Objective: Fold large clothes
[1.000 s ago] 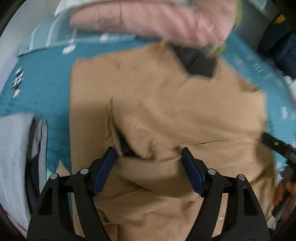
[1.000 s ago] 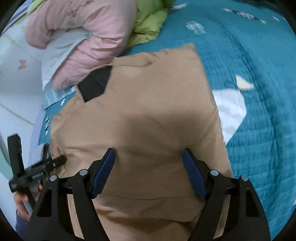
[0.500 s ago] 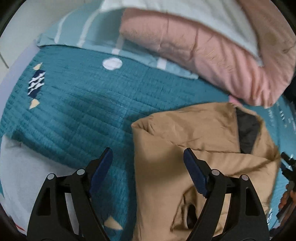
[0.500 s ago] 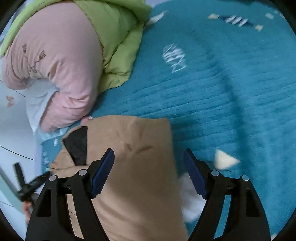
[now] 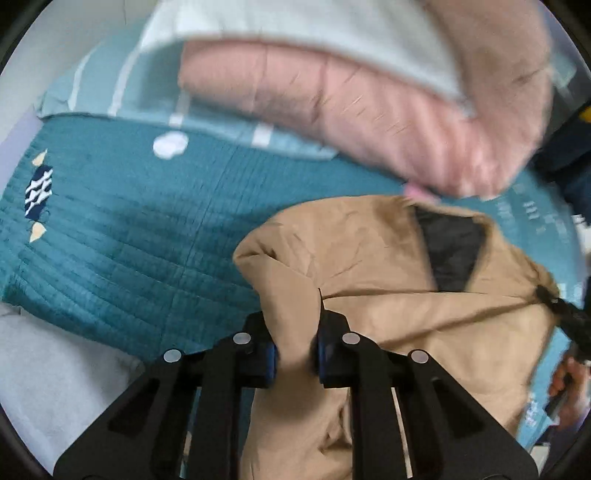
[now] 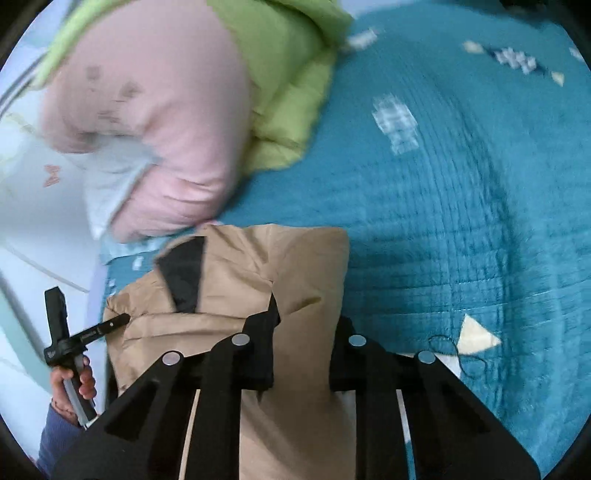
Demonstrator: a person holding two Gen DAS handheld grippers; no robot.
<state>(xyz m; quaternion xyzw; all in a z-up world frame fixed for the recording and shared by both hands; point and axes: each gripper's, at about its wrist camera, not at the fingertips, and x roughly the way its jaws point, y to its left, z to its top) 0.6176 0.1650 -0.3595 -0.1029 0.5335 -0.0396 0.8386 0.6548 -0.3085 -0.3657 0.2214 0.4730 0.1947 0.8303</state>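
Note:
A large tan garment (image 5: 388, 295) with a black inner lining patch (image 5: 450, 251) lies on a teal quilted bedspread (image 5: 129, 236). My left gripper (image 5: 295, 354) is shut on the garment's left edge, cloth bunched between its blue pads. My right gripper (image 6: 304, 347) is shut on the same tan garment (image 6: 258, 288) at its right edge. The left gripper also shows in the right wrist view (image 6: 122, 318), its tip at the garment's left corner. The right gripper's tip shows in the left wrist view (image 5: 550, 297) at the garment's right corner.
A pink duvet (image 5: 369, 110) and a white sheet (image 5: 314, 33) are piled at the head of the bed. A green quilt (image 6: 288, 92) lies beside the pink one. A grey-white cloth (image 5: 55, 387) lies at the lower left.
Both grippers were open over the garment. They have moved out to its far corners and shut on the cloth edges.

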